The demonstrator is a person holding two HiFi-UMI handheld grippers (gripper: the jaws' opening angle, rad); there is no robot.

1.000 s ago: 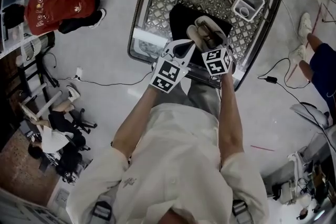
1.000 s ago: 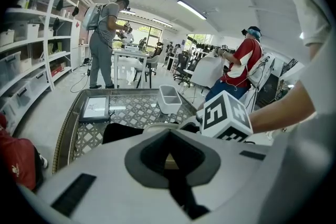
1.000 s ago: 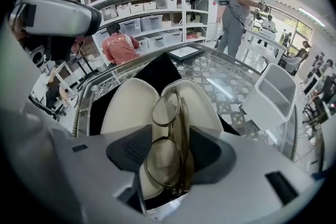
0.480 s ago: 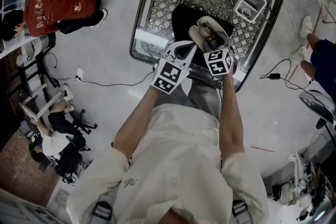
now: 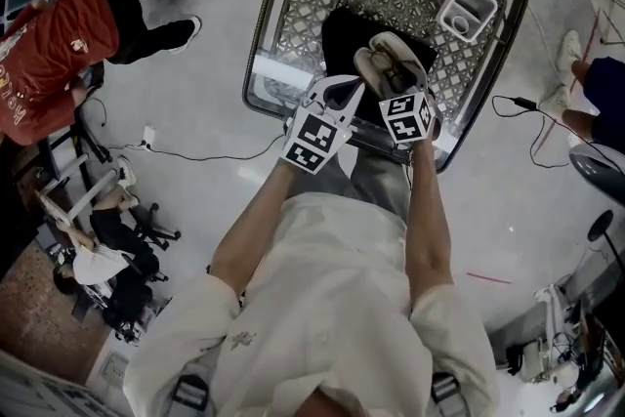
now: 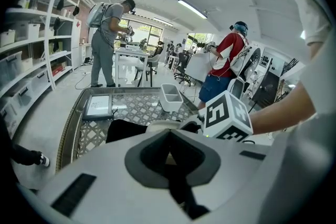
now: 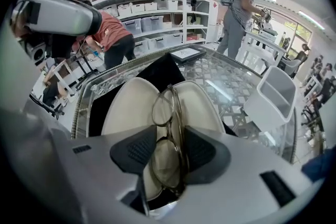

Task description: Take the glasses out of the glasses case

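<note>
With jaws of the right gripper just closing onto the folded glasses standing edgewise in the open glasses case at 12 o'clock, and the left gripper pinched together, risking bending the thin frame by squeezing harder.

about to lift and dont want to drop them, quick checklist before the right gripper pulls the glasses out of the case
1. Case open on the black cloth: ok.
2. Glasses folded, standing between the right gripper's jaws, which have just been closing: ok.
3. Pads touching the glasses on both sides: ok, as far as it shows.
4. Left gripper steadying the case: cannot tell; its jaws are together by the case.
</note>
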